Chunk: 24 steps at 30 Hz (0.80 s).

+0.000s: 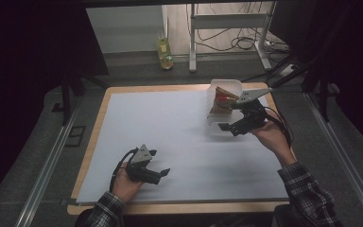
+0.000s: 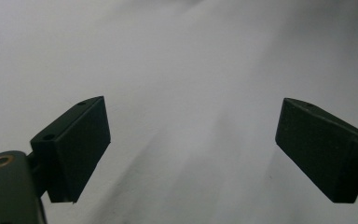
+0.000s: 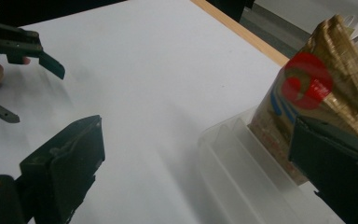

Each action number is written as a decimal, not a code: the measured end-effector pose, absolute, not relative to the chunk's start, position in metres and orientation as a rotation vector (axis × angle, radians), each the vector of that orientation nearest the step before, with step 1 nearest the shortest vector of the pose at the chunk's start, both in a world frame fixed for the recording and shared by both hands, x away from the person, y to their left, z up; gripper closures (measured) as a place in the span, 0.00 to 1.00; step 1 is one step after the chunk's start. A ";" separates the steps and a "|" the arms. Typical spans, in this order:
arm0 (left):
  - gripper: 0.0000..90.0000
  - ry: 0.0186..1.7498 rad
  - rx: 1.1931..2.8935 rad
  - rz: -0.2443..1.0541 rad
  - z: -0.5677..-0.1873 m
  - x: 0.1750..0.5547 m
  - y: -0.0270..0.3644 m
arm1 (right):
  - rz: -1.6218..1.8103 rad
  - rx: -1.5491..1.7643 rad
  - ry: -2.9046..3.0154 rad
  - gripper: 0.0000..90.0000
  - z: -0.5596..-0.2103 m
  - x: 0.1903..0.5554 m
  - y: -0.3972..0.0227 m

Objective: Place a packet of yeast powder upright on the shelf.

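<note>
A brown packet (image 1: 223, 97) with a red and blue mark stands upright in a translucent plastic container (image 1: 213, 118) at the far right of the table. My right gripper (image 1: 228, 116) is at the container's near side, open. In the right gripper view the right gripper (image 3: 196, 172) straddles the container (image 3: 233, 158) rim, with one jaw just in front of the packet (image 3: 307, 93) and the other over the white sheet. My left gripper (image 1: 160, 162) rests open near the front left of the sheet; between the jaws of the left gripper (image 2: 191, 149) there is just bare sheet.
A white sheet (image 1: 170, 123) covers most of the wooden table (image 1: 94, 137). On the floor beyond the table stand a small bottle (image 1: 164, 54) and a metal desk frame (image 1: 227, 21) with cables. Dark stands flank the table.
</note>
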<state>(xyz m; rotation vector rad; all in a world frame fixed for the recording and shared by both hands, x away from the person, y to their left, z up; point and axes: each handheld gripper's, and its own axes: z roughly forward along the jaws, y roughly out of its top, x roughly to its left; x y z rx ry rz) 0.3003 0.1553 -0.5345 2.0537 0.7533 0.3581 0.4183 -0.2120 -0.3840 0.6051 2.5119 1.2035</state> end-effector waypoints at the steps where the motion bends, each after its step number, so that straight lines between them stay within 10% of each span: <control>1: 0.11 0.752 2.052 0.355 -0.534 0.300 0.156 | 1.199 0.608 2.513 0.04 -0.385 0.417 -0.212; 24: 0.06 0.816 1.982 0.374 -0.523 0.297 0.163 | 1.233 0.602 2.545 0.02 -0.405 0.381 -0.216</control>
